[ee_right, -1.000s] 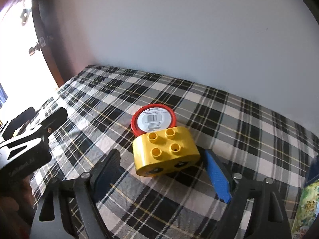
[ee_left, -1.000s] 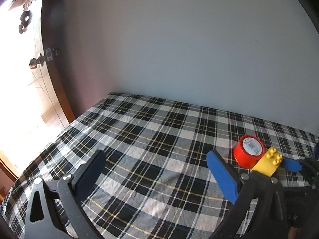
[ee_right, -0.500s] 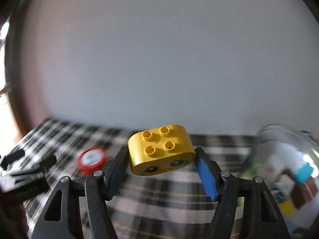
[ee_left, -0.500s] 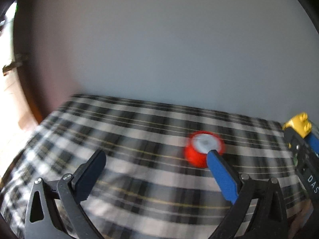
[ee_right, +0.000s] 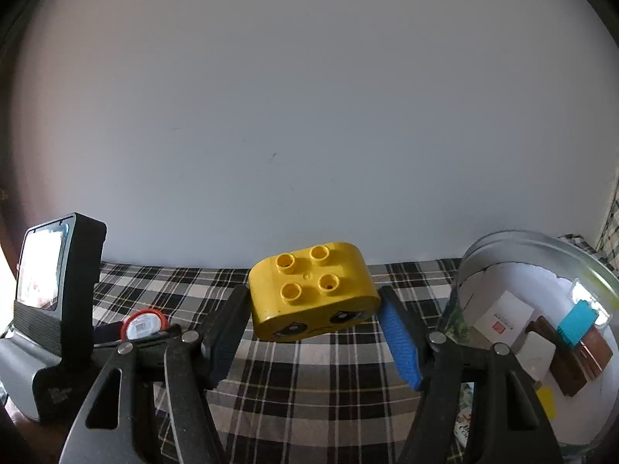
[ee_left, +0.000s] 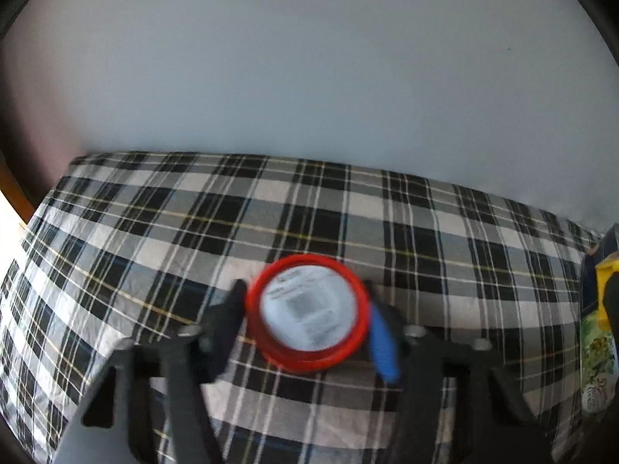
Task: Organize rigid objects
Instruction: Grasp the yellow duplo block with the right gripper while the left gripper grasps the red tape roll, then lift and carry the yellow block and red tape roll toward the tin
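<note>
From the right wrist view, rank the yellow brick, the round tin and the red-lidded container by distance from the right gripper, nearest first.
1. yellow brick: between the fingers of the right gripper, held off the plaid cloth.
2. round tin: close by on the right, open, with small items inside.
3. red-lidded container: farther off on the left, in the left gripper.

Plastic, cloth and tin, by finish

Between the right gripper's fingers, a glossy smooth yellow plastic block [ee_right: 313, 290]; beneath, woven checked cloth [ee_left: 309, 208]; to its right, a shiny metal tin [ee_right: 541, 243]; ribbed blue finger pads [ee_right: 400, 344].
</note>
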Tool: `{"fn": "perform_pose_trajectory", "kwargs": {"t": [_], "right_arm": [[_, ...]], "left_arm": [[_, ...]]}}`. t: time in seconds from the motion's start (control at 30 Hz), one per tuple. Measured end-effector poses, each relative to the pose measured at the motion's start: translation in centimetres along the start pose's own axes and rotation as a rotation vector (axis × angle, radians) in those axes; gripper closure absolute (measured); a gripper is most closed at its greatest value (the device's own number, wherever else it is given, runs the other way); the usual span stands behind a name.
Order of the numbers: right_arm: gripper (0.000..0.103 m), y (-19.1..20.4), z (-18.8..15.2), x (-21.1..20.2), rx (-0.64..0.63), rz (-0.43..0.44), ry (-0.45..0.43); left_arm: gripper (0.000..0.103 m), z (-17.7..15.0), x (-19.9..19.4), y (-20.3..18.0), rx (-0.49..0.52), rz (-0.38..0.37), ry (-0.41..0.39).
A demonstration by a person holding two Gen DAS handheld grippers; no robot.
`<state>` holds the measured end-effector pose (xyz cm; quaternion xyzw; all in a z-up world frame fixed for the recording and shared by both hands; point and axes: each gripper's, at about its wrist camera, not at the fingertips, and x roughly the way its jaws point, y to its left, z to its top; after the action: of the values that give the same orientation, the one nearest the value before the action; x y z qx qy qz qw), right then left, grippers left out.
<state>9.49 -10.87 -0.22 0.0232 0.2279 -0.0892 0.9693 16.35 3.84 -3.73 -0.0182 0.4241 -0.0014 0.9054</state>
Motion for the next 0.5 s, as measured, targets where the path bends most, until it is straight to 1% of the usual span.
{"fn": "perform_pose_trajectory", "kwargs": {"t": [0.1,0.13,0.23,0.3,0.5], "right_arm": [[0.034,0.6,-0.1,0.3,-0.010,0.010,-0.003],[0.034,0.7,-0.3,0.3,-0.013,0.012,-0.011],[0.034,1.3,-0.4,-0.1,-0.042,0.028,-0.039],[0.034,2.0,-0.5,-0.5,-0.071,0.035,-0.063],[0.034,3.1,-0.9,-1.8,-0.107,0.065,-0.111]], "left_arm": [[0.050,0.0,-0.5,0.6,-0.014,-0.032,-0.009],[0.050,-0.1,-0.7,0.8,-0.017,-0.031,-0.011],[0.050,-1.0,-2.0,1.1,-0.025,0.012,-0.036],[0.050,-1.6,-3.5,1.5,-0.027,0.055,-0.078],[0.050,-4.2,-7.6,2.0,-0.042,0.114,-0.186]]}}
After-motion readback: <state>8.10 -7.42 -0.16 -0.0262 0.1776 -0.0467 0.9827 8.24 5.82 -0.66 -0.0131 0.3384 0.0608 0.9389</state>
